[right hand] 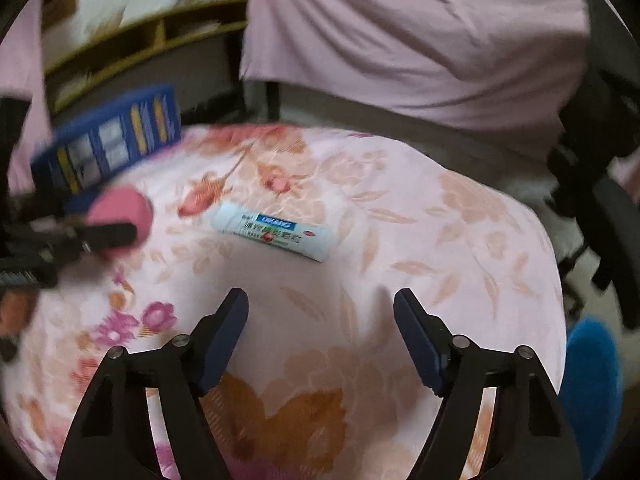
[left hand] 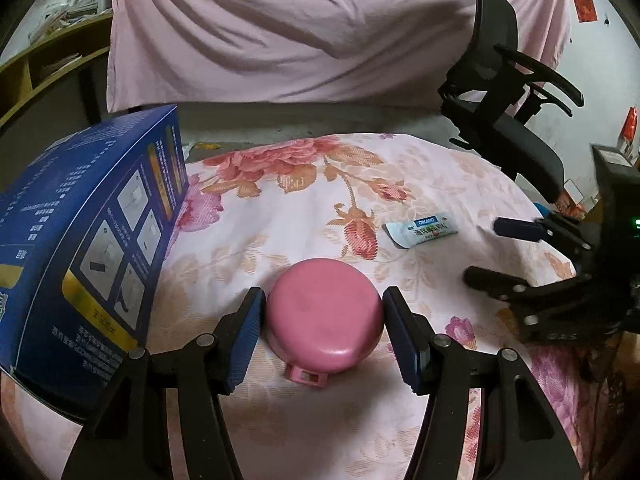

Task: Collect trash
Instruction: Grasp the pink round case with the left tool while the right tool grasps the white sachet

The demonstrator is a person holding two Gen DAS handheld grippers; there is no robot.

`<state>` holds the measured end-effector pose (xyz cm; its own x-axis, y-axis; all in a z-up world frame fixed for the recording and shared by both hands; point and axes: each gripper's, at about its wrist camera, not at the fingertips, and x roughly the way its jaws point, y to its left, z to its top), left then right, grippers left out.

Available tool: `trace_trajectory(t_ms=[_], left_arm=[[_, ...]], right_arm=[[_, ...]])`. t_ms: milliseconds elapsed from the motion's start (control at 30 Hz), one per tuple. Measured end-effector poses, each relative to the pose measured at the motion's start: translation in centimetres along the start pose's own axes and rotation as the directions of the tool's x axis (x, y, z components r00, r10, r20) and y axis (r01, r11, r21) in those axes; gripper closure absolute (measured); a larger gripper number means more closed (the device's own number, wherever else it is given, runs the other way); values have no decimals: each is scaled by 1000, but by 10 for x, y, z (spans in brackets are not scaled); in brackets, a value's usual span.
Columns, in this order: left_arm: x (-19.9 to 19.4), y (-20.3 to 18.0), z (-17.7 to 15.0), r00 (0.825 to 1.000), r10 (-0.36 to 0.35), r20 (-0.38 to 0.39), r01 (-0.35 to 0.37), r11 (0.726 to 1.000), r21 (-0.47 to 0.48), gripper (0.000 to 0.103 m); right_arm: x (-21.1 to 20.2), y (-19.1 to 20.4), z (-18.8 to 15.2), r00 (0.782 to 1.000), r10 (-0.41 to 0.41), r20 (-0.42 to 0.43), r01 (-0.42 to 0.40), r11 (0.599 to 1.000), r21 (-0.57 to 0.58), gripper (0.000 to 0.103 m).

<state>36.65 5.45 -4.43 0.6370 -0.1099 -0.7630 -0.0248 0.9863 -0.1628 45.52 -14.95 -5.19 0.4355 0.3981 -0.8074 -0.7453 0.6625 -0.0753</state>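
Note:
A round pink plastic container (left hand: 324,316) sits upside down on the floral tablecloth (left hand: 304,216). My left gripper (left hand: 325,294) is shut on it, with a blue pad pressed against each side. A small white and blue tube (left hand: 422,230) lies flat on the cloth to its right. In the right wrist view the same tube (right hand: 276,232) lies ahead of my right gripper (right hand: 321,298), which stands open above bare cloth with nothing between its fingers. The right gripper (left hand: 492,254) also shows at the right edge of the left wrist view.
A large blue cardboard box (left hand: 88,248) stands tilted at the table's left, close to the left gripper. A black office chair (left hand: 512,120) stands beyond the right edge. A pink sheet (left hand: 300,28) hangs behind the table, and a wooden shelf (left hand: 40,68) is at far left.

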Motion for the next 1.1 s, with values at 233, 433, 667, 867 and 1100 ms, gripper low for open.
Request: trace_trajectory(t_ms=[233,433,667,867,1100], left_arm=[[-1,3,0,1000,-21,-2,21,1000,-18,49],[-1,4,-1,1000,-25,-3,25,999,-22,49],[-1,4,-1,1000,-25,-2,25,999,-22,49],[-1,4,-1,1000,-24,0,24,999,-21,49],[-5,2,-4,1000,-20,5,21,999,-27,49]], right_arm=[[21,-2,23,997,78,-10,-79,988,-136,29],[34,-7,36,982,184,-43,-189,956,-223,29],[30,0,29,967,246,-66,-255,945,-205,63],[20,9,21,978,199,-68,-205,974,-98,81],[-6,7,-4,982,190,-25,-184,973,141,82]])
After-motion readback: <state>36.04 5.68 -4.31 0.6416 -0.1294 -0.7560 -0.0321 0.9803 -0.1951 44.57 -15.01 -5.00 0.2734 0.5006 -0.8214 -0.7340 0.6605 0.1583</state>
